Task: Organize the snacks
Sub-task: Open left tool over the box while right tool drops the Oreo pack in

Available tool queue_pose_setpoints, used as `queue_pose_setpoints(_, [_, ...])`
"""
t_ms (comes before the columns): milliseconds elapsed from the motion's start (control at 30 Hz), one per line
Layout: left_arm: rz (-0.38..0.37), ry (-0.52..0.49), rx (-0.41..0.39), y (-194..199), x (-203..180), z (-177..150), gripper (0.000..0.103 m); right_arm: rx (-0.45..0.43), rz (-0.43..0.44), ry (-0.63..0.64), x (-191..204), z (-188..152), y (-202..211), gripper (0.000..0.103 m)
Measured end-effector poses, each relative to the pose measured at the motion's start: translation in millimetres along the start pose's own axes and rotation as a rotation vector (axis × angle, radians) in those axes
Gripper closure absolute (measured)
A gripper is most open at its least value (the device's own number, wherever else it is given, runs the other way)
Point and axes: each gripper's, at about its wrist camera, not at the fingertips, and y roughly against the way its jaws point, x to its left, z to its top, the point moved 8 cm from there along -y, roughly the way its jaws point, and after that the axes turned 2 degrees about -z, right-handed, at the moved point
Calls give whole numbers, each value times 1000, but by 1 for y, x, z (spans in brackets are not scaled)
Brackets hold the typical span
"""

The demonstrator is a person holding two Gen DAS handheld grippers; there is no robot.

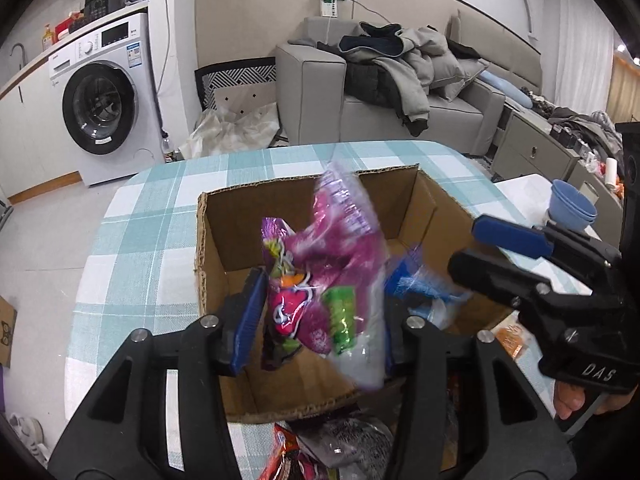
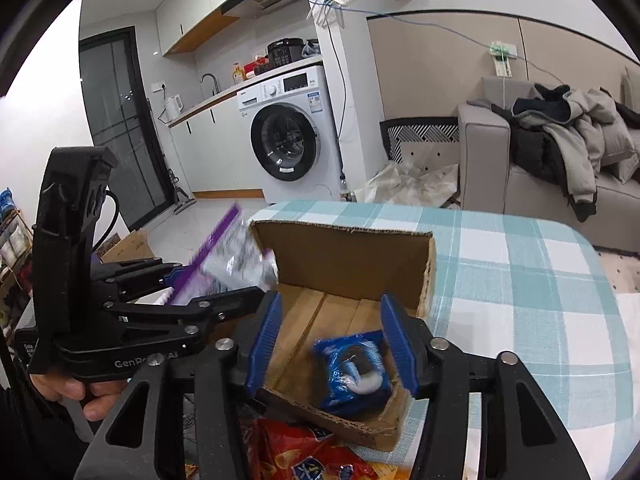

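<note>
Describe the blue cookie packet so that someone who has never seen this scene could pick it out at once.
Find the table with the teal-and-white checked cloth, then the open cardboard box on it. The blue cookie packet lies on the box floor in the near corner, between the right hand-held gripper's pads. Unlike the purple snack bag and the red chip bag, it is blue and shows a dark sandwich cookie.

A cardboard box (image 2: 352, 256) stands on the counter (image 2: 520, 280). A cookie packet (image 2: 352, 372) lies in the box, at its near end. Snack bags (image 2: 304, 456) lie on the counter before the box. Behind the counter stand a washing machine (image 2: 288, 136), left, and a sofa (image 2: 540, 160), right.
</note>
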Motion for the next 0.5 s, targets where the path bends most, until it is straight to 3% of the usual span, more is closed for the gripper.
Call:
queue_pose_setpoints(67, [9,-7,-22,11,3,-1,40,-12,-5,-2,0,2,9,26])
queue_pose_setpoints(100, [16,-7,-35,17,3,-1,21,-17,-3,-6,0,2,14,21])
queue_pose_setpoints(167, [19,7,-68,30,7,-1,8,-32,-14,-15,0,2,25,5])
queue_pose_setpoints(200, [14,10,-75,35,8,-1,4,-43,-19,-23,-1,2,31,3])
queue_pose_setpoints(333, [36,28,-134,62,16,-6,1,-60,5,-82,-5,-2,52,1])
queue_pose_setpoints(500, [33,58,-154,90,19,-21,1,-67,-30,-122,-13,-13,75,0])
